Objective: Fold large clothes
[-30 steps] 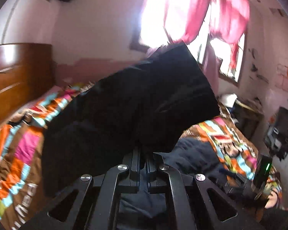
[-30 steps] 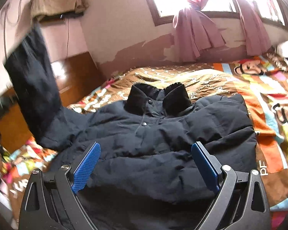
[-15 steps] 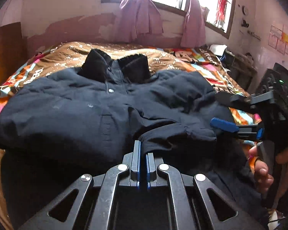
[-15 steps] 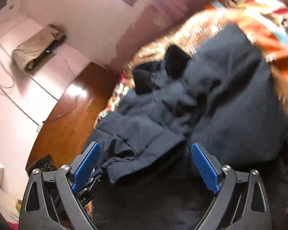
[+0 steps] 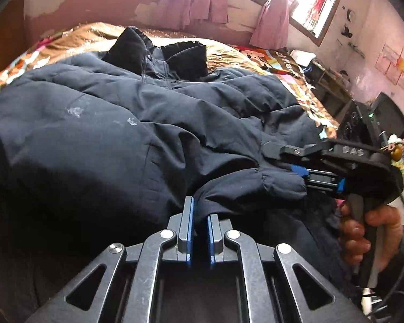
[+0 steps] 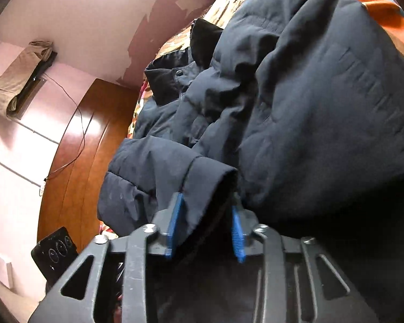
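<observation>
Bed (image 5: 258,53) carries jacket (image 5: 99,123), sleeve (image 5: 245,185) folded across; both my fingers clamp its cuff (image 6: 204,185). Body folds remain.

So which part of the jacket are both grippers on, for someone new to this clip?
On the patterned bedspread lies a dark navy padded jacket, collar toward the window. Its sleeve is folded across the body, and the left gripper and right gripper both clamp it. It alone ends in a stitched cuff.
</observation>
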`<action>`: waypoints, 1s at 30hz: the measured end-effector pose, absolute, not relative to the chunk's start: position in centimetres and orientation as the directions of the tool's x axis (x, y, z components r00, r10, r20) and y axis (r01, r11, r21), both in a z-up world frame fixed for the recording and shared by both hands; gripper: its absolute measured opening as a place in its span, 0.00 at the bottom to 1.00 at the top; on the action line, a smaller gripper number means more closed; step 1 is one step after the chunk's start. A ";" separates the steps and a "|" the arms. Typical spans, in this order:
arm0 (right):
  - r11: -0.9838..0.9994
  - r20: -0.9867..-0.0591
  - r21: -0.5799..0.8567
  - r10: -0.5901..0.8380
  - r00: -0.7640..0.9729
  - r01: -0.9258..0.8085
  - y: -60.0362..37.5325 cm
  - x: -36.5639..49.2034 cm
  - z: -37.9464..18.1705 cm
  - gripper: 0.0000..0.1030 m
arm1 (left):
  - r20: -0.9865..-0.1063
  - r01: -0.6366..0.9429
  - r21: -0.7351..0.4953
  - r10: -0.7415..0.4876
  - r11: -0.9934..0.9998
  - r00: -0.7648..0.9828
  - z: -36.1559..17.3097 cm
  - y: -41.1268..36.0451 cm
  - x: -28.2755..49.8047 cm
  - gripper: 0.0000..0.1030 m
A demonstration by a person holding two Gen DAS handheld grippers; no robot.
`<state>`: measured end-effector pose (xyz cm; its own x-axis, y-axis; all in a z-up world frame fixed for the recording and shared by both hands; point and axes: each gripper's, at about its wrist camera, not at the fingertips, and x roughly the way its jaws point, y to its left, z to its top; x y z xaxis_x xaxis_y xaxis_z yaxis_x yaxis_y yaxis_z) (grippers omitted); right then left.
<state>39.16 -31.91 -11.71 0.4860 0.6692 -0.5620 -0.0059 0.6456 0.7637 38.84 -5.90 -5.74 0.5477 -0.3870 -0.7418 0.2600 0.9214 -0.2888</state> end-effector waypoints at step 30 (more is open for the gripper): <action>0.977 -0.636 0.213 0.152 0.756 -0.018 -35.8 40.4 -1.3 0.63 | -0.684 0.034 -0.158 -0.134 0.987 0.717 -0.8 6.8 40.3 0.91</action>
